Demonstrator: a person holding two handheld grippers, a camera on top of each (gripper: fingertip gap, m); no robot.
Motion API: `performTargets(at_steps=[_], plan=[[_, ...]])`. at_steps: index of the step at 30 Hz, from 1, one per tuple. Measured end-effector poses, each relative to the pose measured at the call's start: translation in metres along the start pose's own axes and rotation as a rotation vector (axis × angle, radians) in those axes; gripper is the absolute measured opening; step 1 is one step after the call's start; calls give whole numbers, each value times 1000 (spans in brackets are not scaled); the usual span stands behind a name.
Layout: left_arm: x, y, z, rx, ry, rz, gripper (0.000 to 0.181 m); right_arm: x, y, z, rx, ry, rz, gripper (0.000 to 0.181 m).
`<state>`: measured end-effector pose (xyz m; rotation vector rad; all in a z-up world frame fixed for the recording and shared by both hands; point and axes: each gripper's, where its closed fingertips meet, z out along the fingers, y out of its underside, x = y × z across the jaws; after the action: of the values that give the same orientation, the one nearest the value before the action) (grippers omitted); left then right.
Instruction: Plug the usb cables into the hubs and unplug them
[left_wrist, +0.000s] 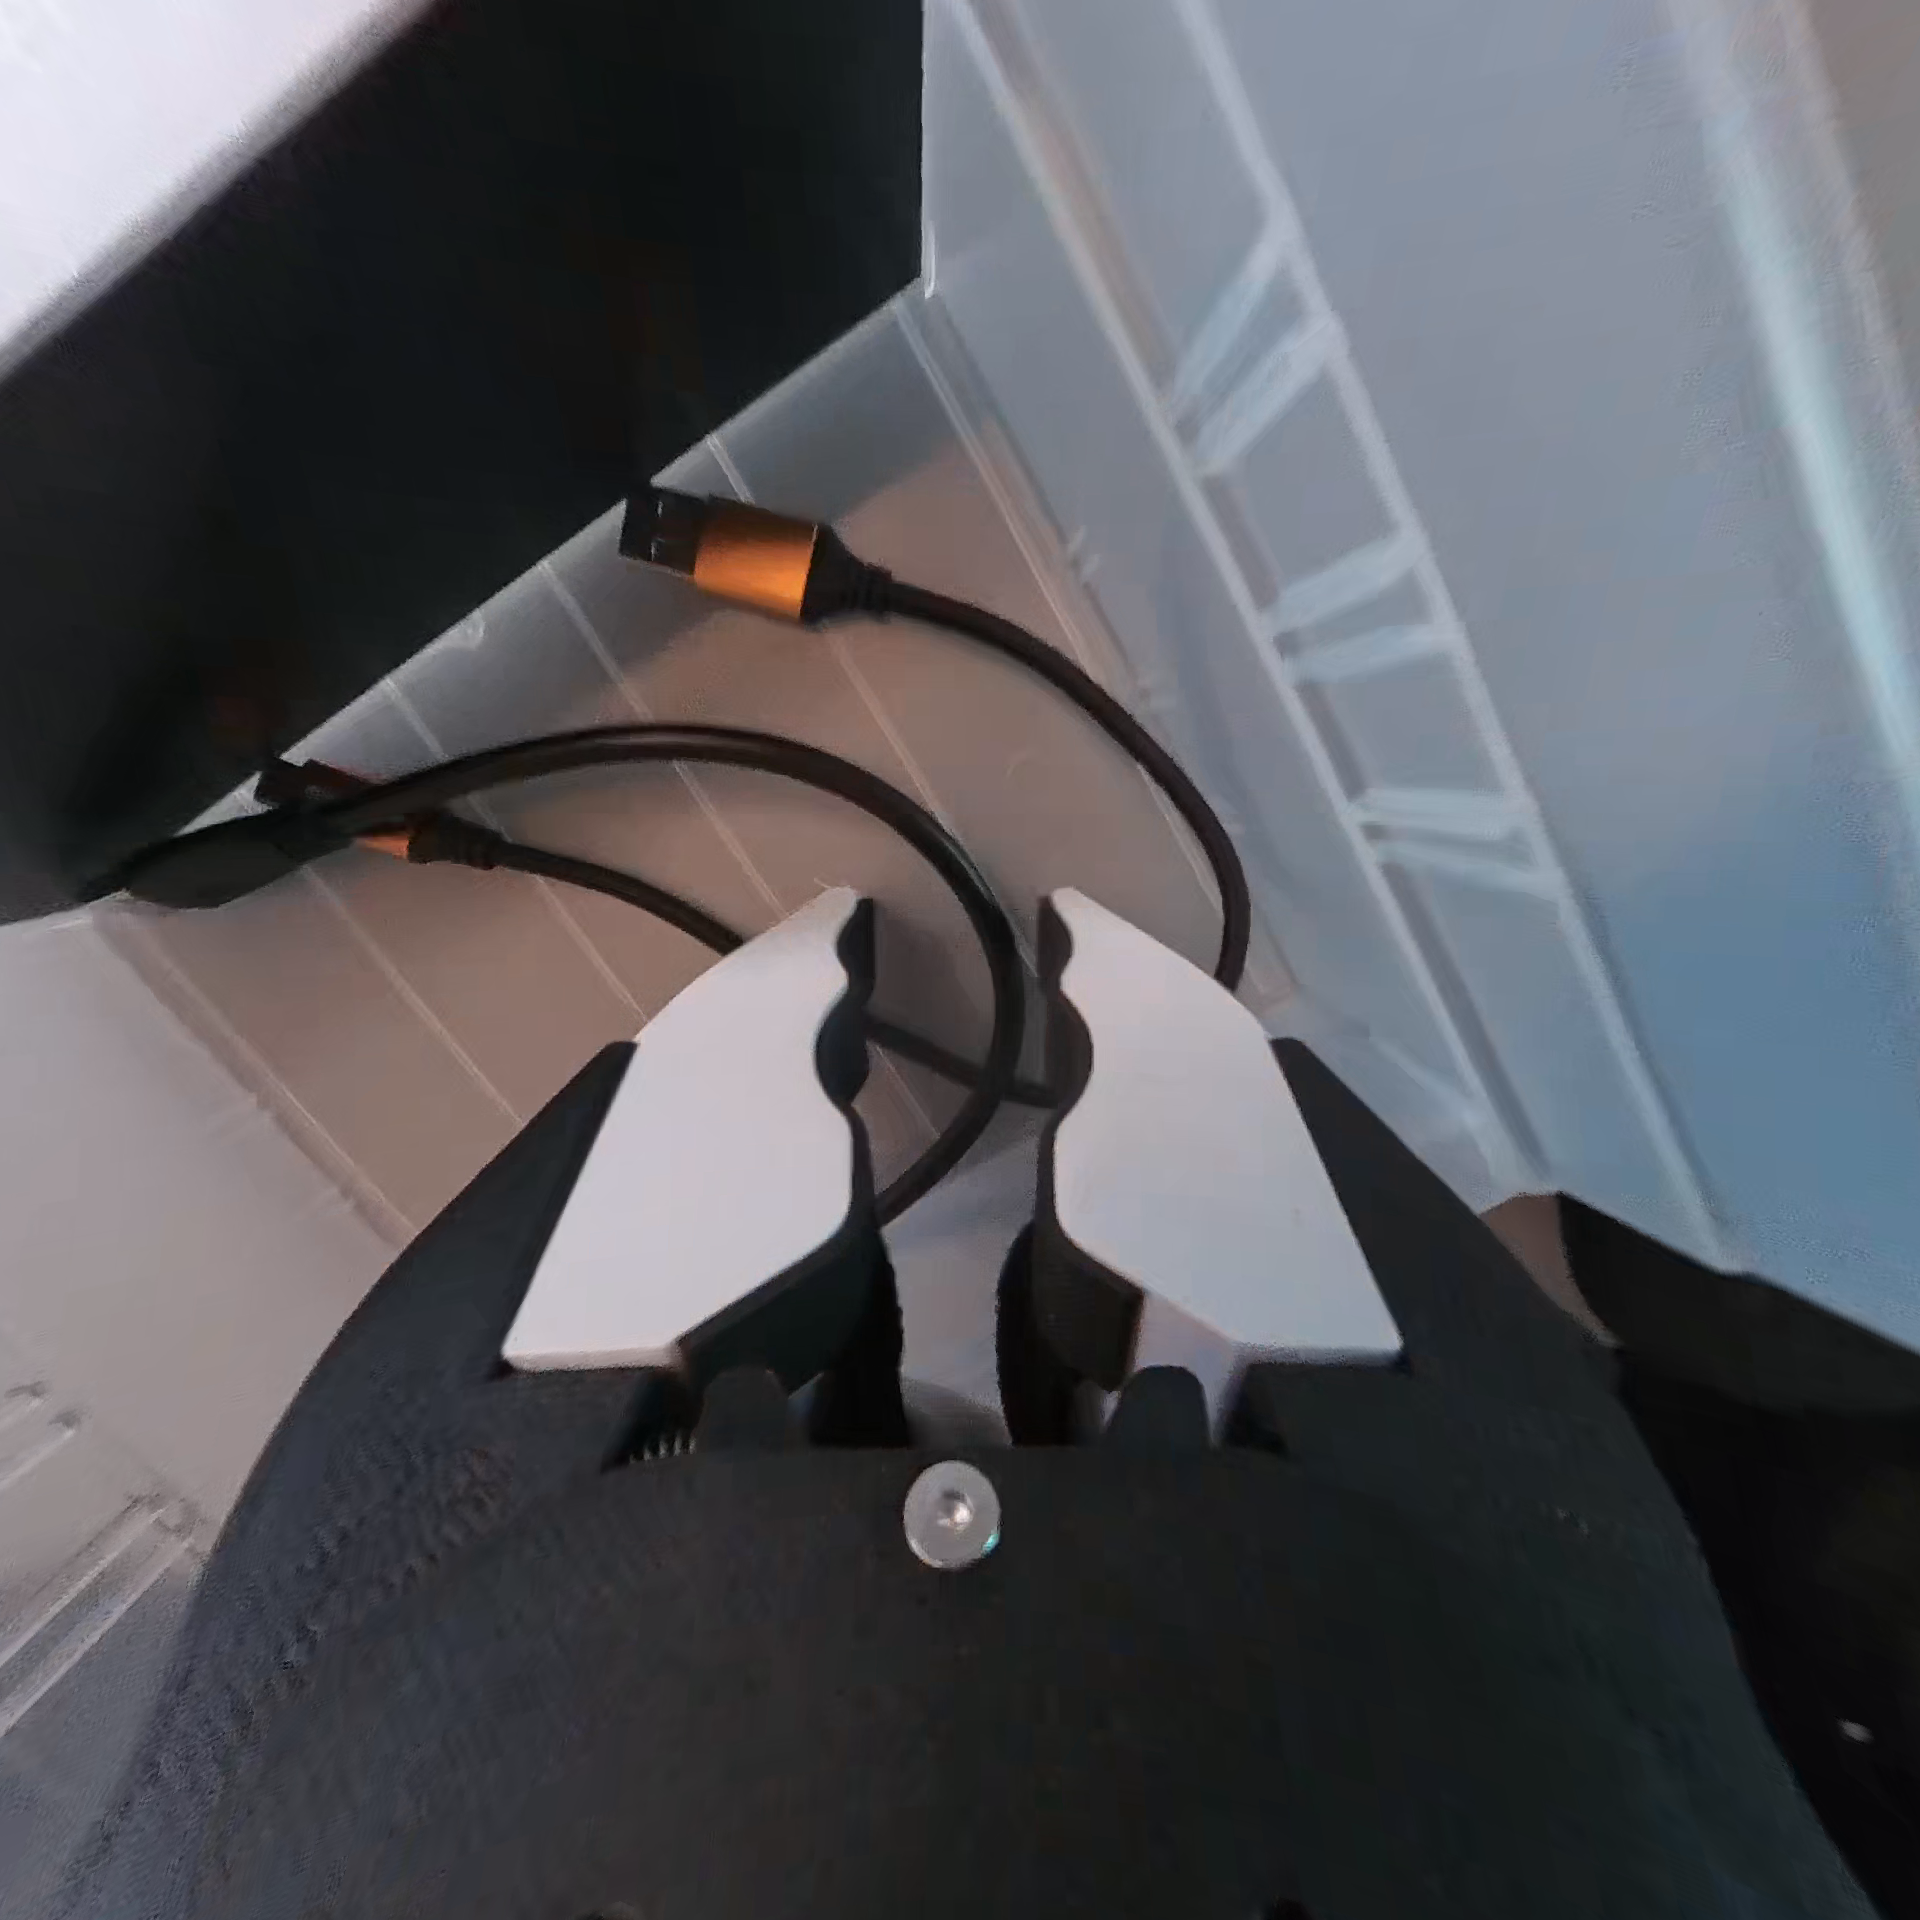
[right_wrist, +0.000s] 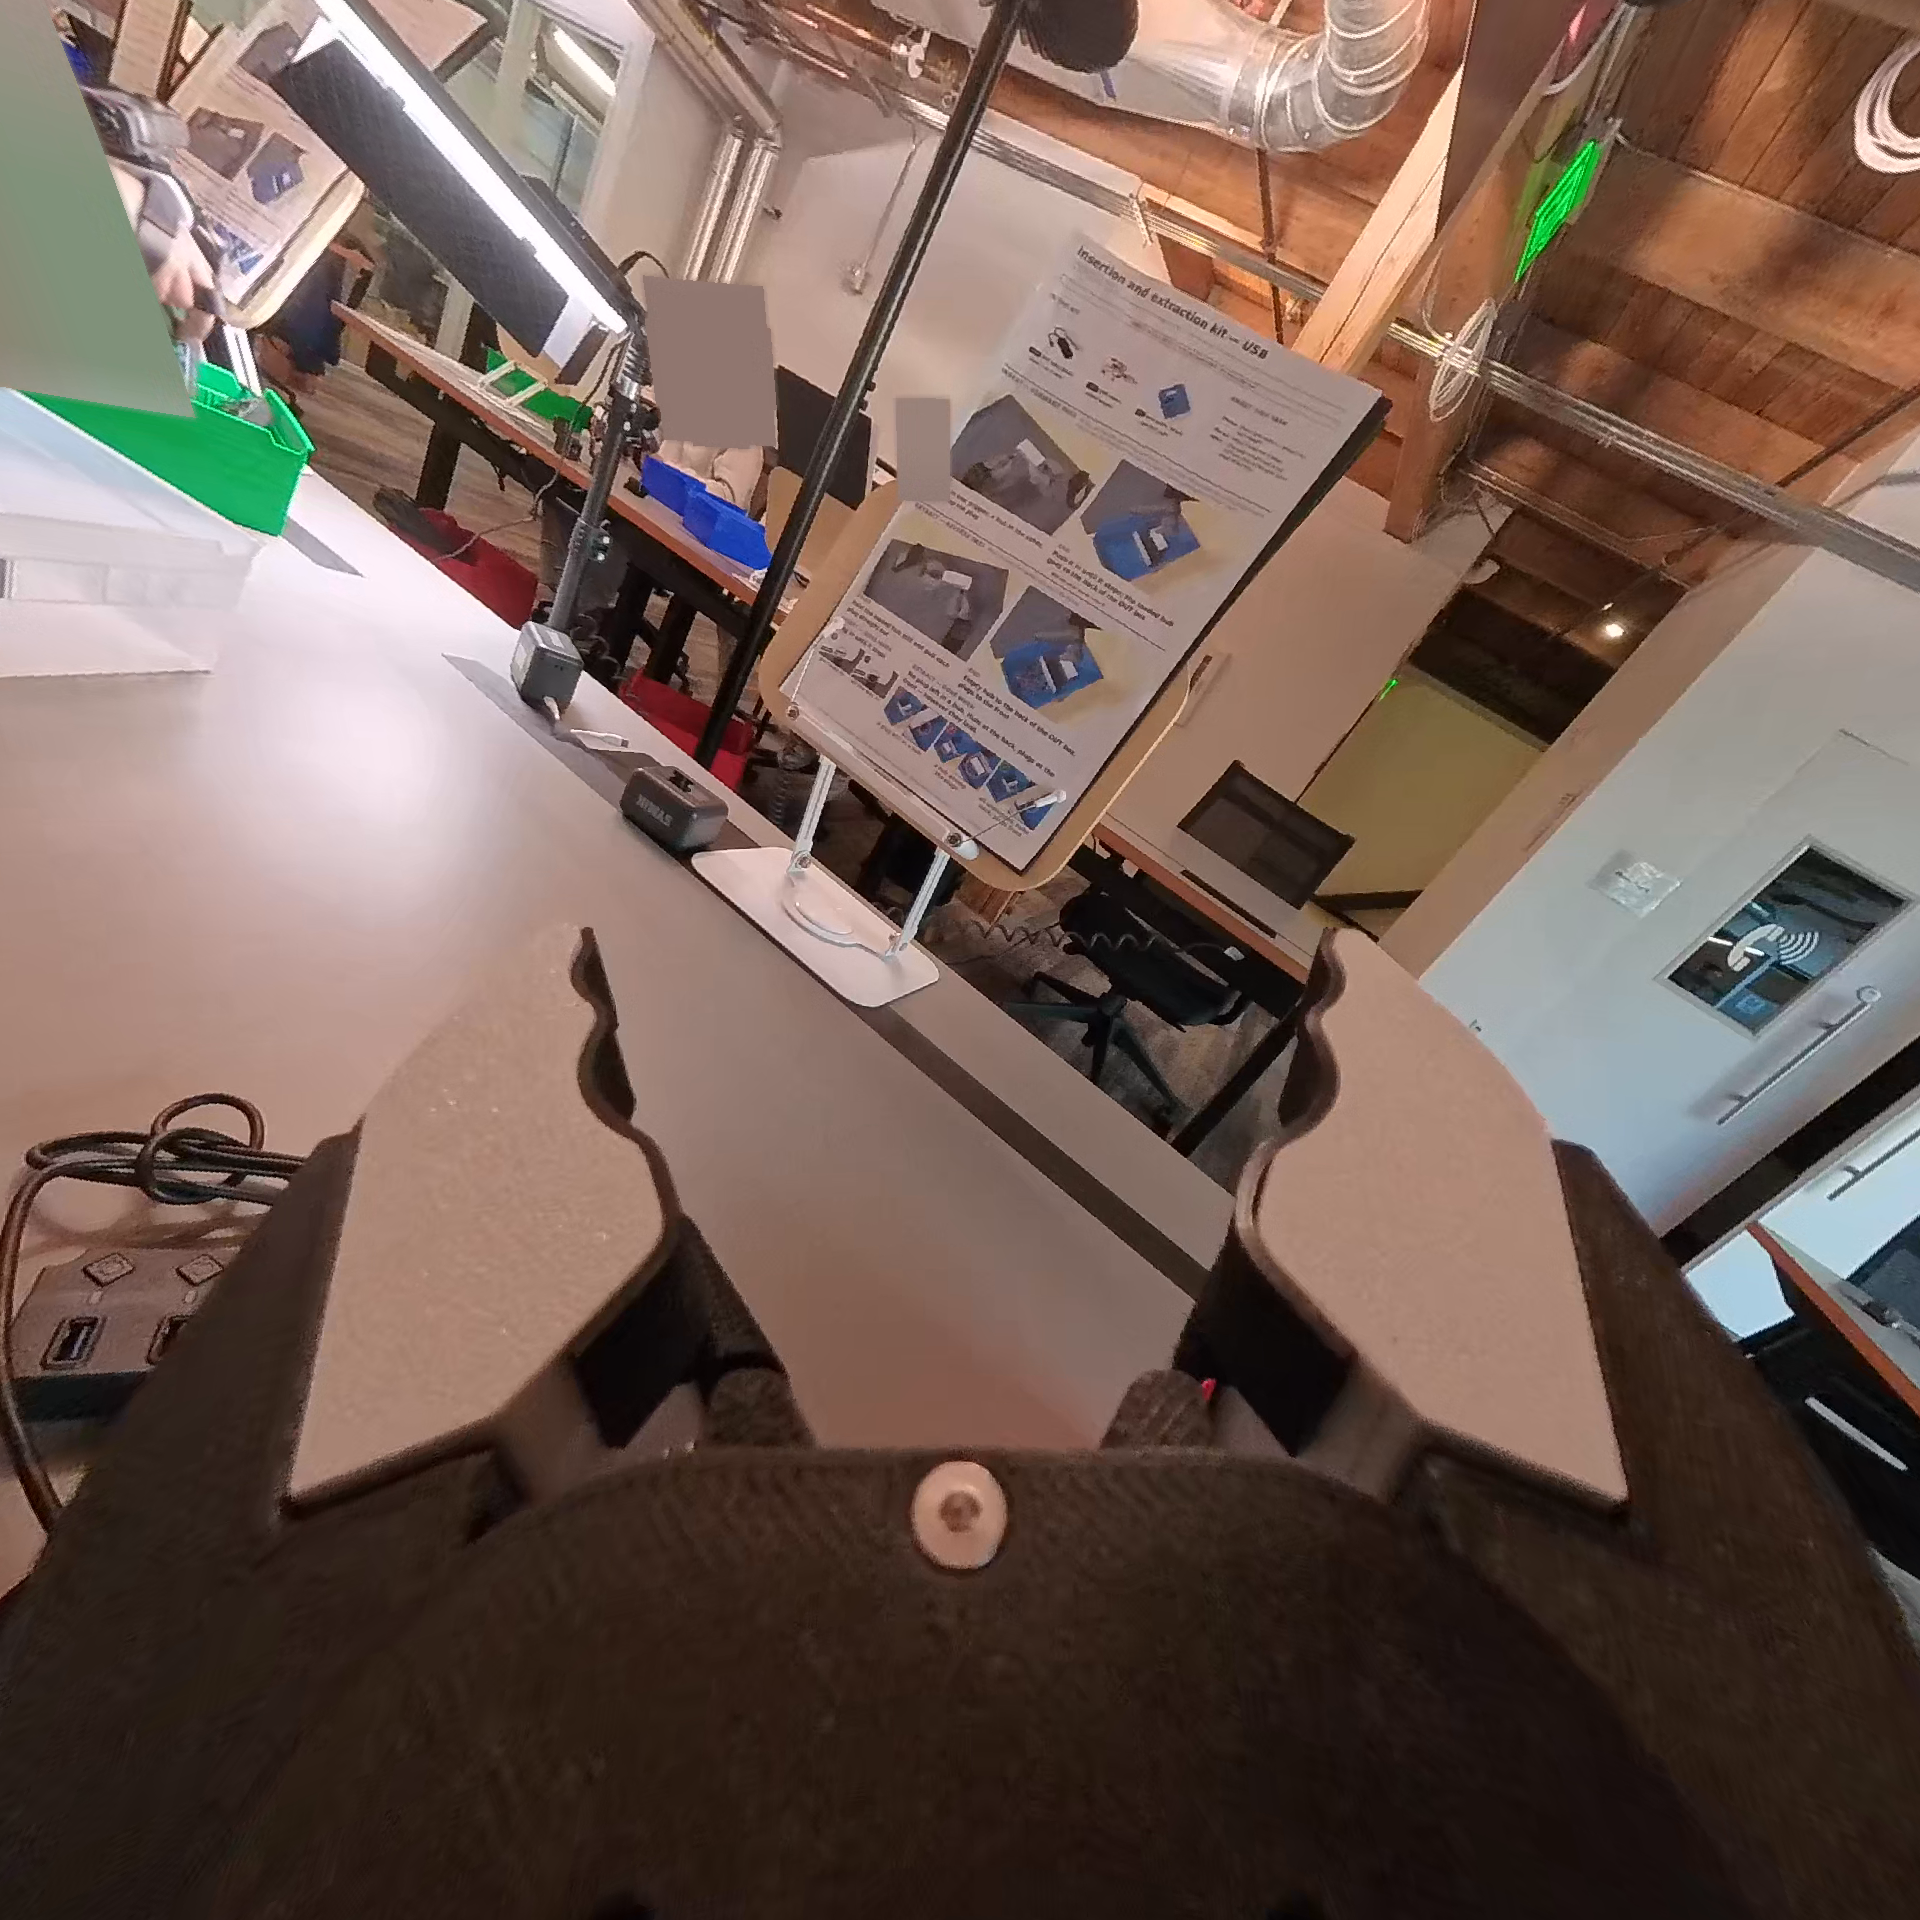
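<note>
While the left gripper (left_wrist: 951, 914) hangs inside the clear plastic bin (left_wrist: 1507, 520), its jaws stand narrowly parted with black cable (left_wrist: 997, 966) crossing the gap; whether the cable is pinched cannot be told. The right gripper (right_wrist: 956, 997) is spread wide and holds nothing, poised above the grey table (right_wrist: 312, 831).

Risks, as judged:
- Closing on the cord rather than a plug body would let the plug dangle and swing, spoiling alignment with a port.
- Overlapping cords may snag, so lifting one drags another.
- The hub (right_wrist: 94, 1320), unrestrained at the near left of the table, could slide under insertion force.

Count:
- Gold-sleeved plugs: two visible. One USB plug (left_wrist: 727, 556) lies free at the far end of the bin floor; a second plug (left_wrist: 400, 836) lies left, partly hidden beneath a dark object.
- Cable runs: three visible in the bin.
- Hubs: one in view, with two ports showing.
- Instruction boards: one instruction board (right_wrist: 1060, 582) on a stand at the far table edge.
</note>
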<state>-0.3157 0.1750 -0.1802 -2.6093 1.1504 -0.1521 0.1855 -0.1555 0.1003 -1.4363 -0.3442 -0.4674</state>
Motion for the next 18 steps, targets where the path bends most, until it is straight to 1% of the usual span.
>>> performTargets(at_steps=[3,5,6,7,8,9,10,11,13,14,15,18], plan=[[1,-4,1,-2,20,-36,10,1,1,0,-4,2,1,123],[0,-5,1,0,-1,-41,9,1,2,0,-8,4,-2,122],[-2,-8,-1,31,-29,-39,8,1,3,0,-10,5,-5,122],[-7,-14,-7,101,-82,-45,8,1,2,0,-11,5,-7,122],[-13,-22,-18,201,-151,-58,8,1,2,0,-9,5,-10,121],[-18,-31,-35,333,-230,-64,8,0,0,0,-3,5,-12,121],[-20,-42,-57,502,-305,-53,9,0,-2,0,6,5,-13,121],[-17,-52,-85,700,-361,-46,8,-1,-4,1,16,3,-13,120],[9,-61,-144,1087,-382,17,7,-5,-7,3,37,-12,-8,119],[25,-59,-169,1253,-368,48,6,-7,-9,4,43,-22,-4,119],[43,-55,-189,1391,-318,66,5,-10,-10,6,48,-31,-1,119],[120,-45,-231,1752,2,253,5,-22,-17,11,73,-70,-19,118]])
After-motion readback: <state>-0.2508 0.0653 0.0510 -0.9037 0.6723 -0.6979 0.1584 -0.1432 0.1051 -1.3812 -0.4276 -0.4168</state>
